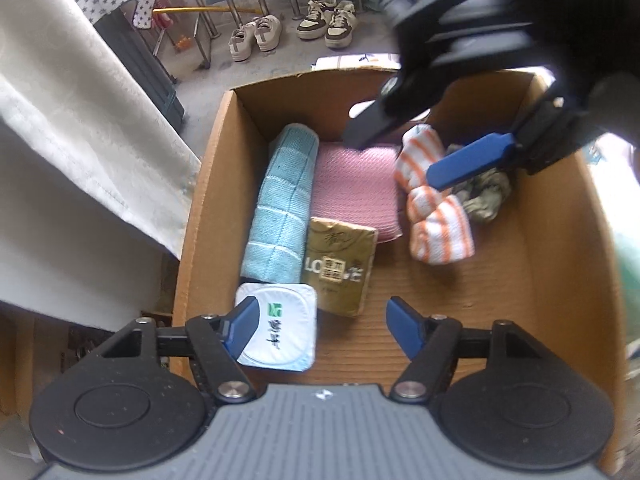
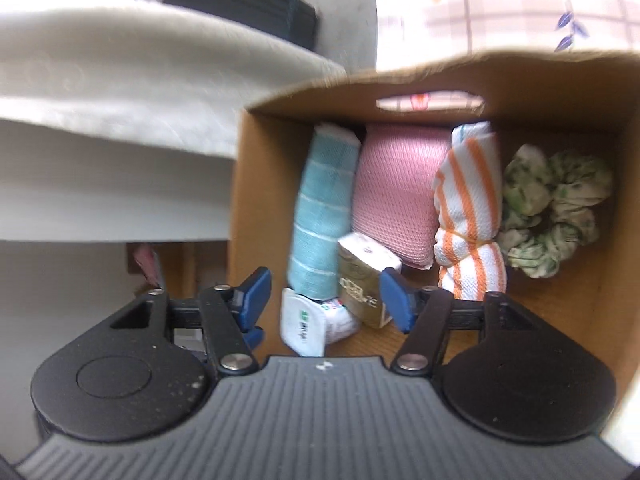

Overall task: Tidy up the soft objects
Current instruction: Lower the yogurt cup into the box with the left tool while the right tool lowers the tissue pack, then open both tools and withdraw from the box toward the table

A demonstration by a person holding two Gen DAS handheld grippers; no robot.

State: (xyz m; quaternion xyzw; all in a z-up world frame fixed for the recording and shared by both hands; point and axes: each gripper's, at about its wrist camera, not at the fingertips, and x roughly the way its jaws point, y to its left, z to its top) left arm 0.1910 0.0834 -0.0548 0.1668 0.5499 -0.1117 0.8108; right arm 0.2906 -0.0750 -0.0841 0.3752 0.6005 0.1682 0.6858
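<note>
Watch the tissue pack (image 1: 340, 266) leaning on the pink cloth (image 1: 356, 188) inside the box (image 1: 208, 208): a careless swing of either claw could topple it. Your left claw (image 1: 320, 326) and right claw (image 2: 324, 296) both hang apart above the box, holding nothing.

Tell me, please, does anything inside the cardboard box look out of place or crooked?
Mostly tidy. Only the white tissue pack stands tilted on edge at the near end of the box, wedged against the blue rolled towel and the gold tissue pack, not lying flat.
</note>
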